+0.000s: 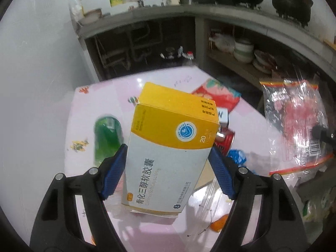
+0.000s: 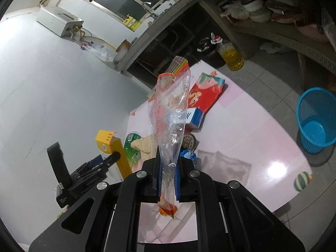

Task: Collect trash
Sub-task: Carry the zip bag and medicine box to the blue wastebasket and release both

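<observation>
Yellow-and-white capsule box (image 1: 168, 145) is clamped in the left gripper (image 1: 168, 166), clear plastic bag (image 2: 171, 124) pinched in the right gripper (image 2: 168, 176), both lifted off the bench (image 2: 241, 130) for binning.

Oil bottle (image 2: 231, 55) on floor, bowls (image 1: 243, 50) on shelf, window (image 2: 126, 0) above

The box (image 1: 168, 147) is yellow on top and white below, with a round blue and white badge and grey lettering. Just left of the box lies a bright green bottle (image 1: 107, 140); just right of it a red can (image 1: 225, 141) and a crumpled blue wrapper (image 1: 237, 156). Beyond the box lies a red packet (image 2: 206, 93) with a teal end and cream figures, beside a small blue and white carton (image 2: 195, 117). All lie on a pale pink table (image 2: 252, 147) with small printed motifs. A clear bag (image 2: 171, 121) has red and orange edging. Well right of the box is a sky-blue mesh basket (image 2: 317, 124).
</observation>
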